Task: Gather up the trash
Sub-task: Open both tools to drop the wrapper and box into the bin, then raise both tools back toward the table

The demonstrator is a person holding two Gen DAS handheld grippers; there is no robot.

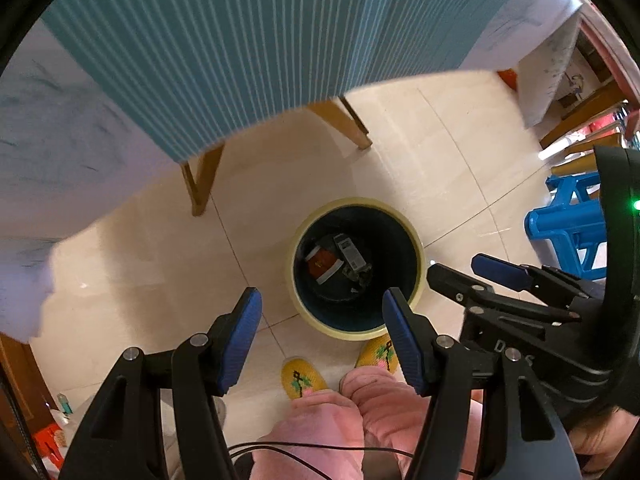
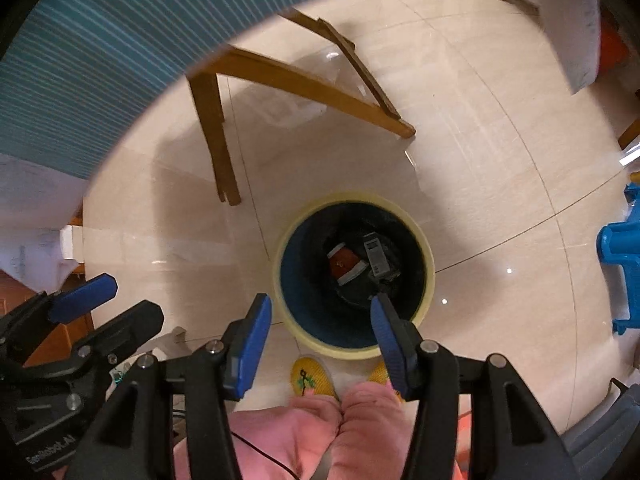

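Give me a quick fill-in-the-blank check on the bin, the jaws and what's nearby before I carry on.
1. The trash bin stands on the tiled ____.
2. Both the left gripper and the right gripper have their jaws ____, holding nothing.
3. The red box lies ____ the bin.
4. The plastic stool near the bin is ____ in colour.

Missing words: floor; open; inside; blue
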